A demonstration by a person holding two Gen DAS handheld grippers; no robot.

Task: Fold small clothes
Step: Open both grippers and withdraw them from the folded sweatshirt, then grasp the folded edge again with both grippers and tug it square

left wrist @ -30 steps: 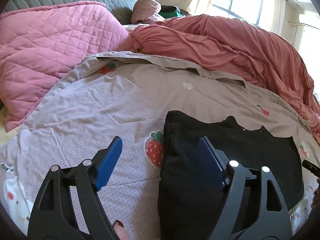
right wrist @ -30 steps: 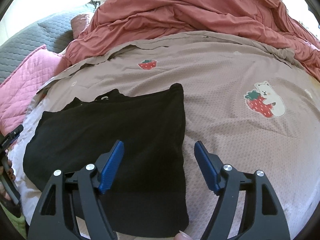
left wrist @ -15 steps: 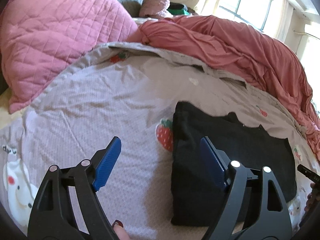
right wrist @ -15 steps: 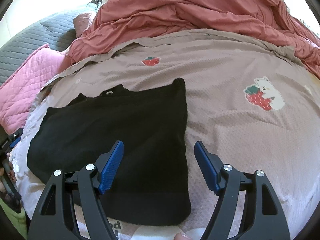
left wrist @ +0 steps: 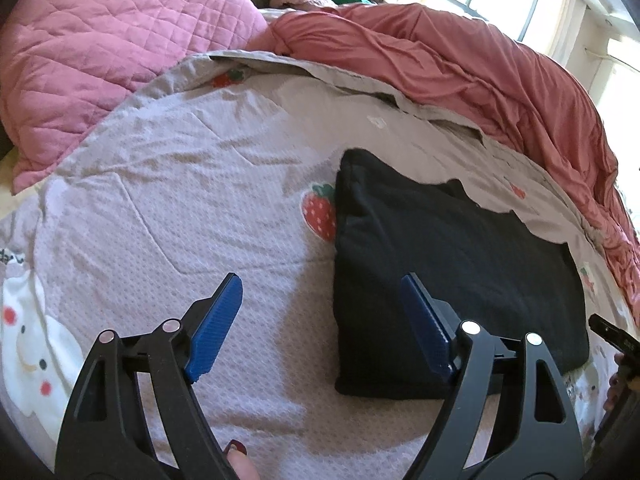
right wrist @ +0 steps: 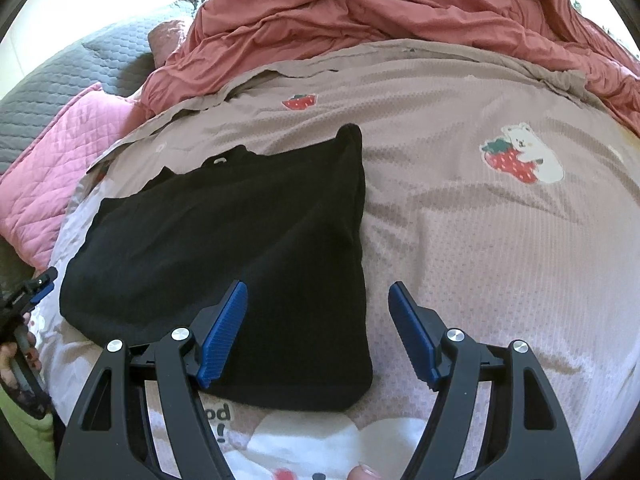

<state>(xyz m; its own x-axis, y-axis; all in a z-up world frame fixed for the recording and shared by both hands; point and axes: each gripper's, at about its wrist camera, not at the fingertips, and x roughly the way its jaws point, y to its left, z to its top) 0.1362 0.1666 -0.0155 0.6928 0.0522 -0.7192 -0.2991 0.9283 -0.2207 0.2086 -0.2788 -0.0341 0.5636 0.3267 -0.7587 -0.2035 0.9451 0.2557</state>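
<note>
Beyond both sets of jaws lies the bed, covered by a mauve-grey printed blanket (left wrist: 168,200) with strawberry and bear motifs. Farther off, past the blanket's far edge, a rumpled salmon-red duvet (left wrist: 480,76) is heaped across the bed; a pink quilted blanket (left wrist: 100,52) lies to the left of the left jaws, and a grey quilted cover (right wrist: 80,76) shows far left of the right jaws. Folded black garment (right wrist: 224,240): flat on the printed blanket, roughly rectangular, neckline edge at its far side. In the left wrist view its left edge runs between the two jaws, with most of the cloth ahead of and behind the right-hand jaw. In the right wrist view its right edge runs between the jaws, the near right corner lying just ahead of them. Left gripper (left wrist: 322,322): jaws apart, nothing between the pads, above the blanket and the garment's left edge; contact with cloth cannot be told. Right gripper (right wrist: 318,334): jaws apart, nothing clamped, above the garment's near right corner. One strawberry print (left wrist: 319,216) sits just left of the garment, ahead of the left jaws. A fingertip with red nail polish (left wrist: 236,450) shows at the base of the left gripper.
</note>
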